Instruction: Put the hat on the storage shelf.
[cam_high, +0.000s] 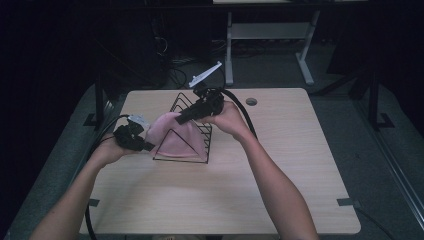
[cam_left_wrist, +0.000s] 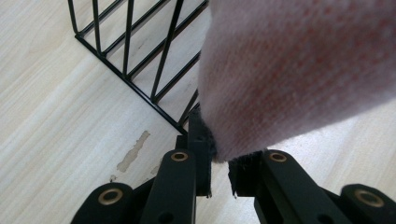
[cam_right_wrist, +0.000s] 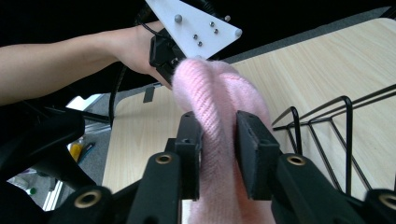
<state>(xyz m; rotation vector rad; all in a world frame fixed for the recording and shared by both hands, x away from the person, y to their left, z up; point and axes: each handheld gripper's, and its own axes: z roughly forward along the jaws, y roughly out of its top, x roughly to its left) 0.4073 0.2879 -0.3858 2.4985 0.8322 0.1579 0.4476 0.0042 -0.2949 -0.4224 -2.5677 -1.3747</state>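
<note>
Both my left gripper (cam_left_wrist: 218, 161) and right gripper (cam_right_wrist: 218, 140) pinch the pink knit hat (cam_high: 176, 136) (soft, light, stretchy), best gripped at its folded edge.

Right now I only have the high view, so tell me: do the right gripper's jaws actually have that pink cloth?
Observer: Yes. The right gripper has its jaws pressed on a raised fold of the pink knit cloth.
Operator: And the left one?
Observer: The left gripper is shut on the cloth's lower edge, just off a corner of the black wire rack.
Operator: Anything on the wood near that corner?
Observer: Only a pale scuff on the tabletop, beside the rack's corner.
</note>
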